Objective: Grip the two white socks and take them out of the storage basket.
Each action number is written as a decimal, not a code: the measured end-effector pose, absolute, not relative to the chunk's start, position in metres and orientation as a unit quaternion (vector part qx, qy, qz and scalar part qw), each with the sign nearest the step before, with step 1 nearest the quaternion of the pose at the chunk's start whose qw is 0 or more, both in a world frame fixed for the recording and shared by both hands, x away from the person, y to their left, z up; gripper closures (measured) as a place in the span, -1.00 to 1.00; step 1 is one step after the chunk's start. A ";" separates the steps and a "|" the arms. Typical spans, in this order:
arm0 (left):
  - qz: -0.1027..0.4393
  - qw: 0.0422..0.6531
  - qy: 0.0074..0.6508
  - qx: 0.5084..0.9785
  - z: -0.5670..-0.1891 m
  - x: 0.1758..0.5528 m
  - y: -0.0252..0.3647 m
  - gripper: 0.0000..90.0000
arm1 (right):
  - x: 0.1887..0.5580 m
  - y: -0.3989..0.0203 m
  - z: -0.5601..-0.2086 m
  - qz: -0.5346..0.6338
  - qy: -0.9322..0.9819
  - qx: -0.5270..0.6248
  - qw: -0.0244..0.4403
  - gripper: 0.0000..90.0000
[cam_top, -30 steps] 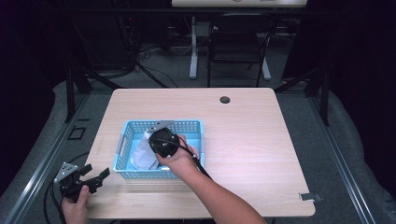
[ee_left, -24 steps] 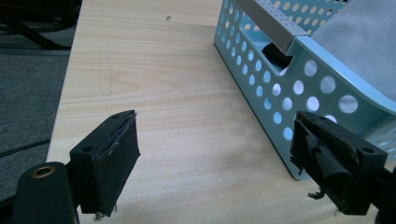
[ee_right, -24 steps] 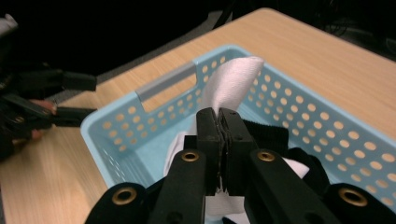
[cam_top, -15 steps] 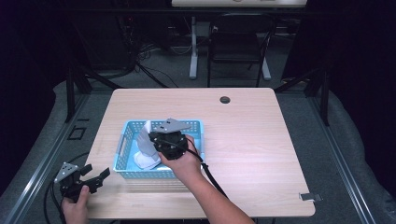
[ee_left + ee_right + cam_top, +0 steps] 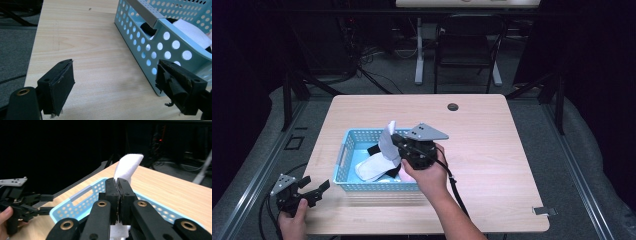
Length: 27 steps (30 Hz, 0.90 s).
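Right gripper (image 5: 396, 141) has come up out of the blue basket (image 5: 343, 150) since 1 s ago, when it sat low inside; it now rides above the near rim, jaws pressed flat together on a white sock (image 5: 387, 137), whose free end stands up past the jaw tips in the right gripper view (image 5: 128, 165). Judgement: the pick has succeeded and the sock is clear of the basket, ready to carry out.

Under and beside that gripper, another white sock (image 5: 369, 167) and a dark item (image 5: 374, 149) lie in the basket.

Left gripper (image 5: 314, 191) has not shifted: 2 jaws spread wide, nothing between them, parked over bare table (image 5: 95, 57) with the basket's corner (image 5: 160, 42) just off its right jaw.

Hard to make out: how much sock hangs below the closed jaws, since hand and gripper body cover it in the high view; the dark item is too shadowed to identify; basket contents under the right hand (image 5: 428, 175) are hidden
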State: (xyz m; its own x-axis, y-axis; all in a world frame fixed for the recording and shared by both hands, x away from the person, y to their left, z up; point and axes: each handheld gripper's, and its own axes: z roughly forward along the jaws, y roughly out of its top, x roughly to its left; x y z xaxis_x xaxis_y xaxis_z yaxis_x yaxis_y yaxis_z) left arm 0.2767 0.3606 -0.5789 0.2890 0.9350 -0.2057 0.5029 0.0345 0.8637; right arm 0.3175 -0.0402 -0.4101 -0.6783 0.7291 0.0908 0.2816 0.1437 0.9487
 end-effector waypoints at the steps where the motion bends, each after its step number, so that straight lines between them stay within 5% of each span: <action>1: 0.232 0.464 0.549 0.655 -0.579 0.277 0.361 -0.66 | 0.317 -0.045 -0.409 0.556 0.727 0.347 0.206 0.96; 14: 0.232 0.459 0.549 0.659 -0.578 0.276 0.360 -0.66 | 0.298 -0.108 -0.394 0.547 0.704 0.378 0.249 0.96; 27: 0.233 0.457 0.549 0.660 -0.579 0.277 0.359 -0.66 | 0.284 -0.157 -0.415 0.515 0.697 0.422 0.263 0.96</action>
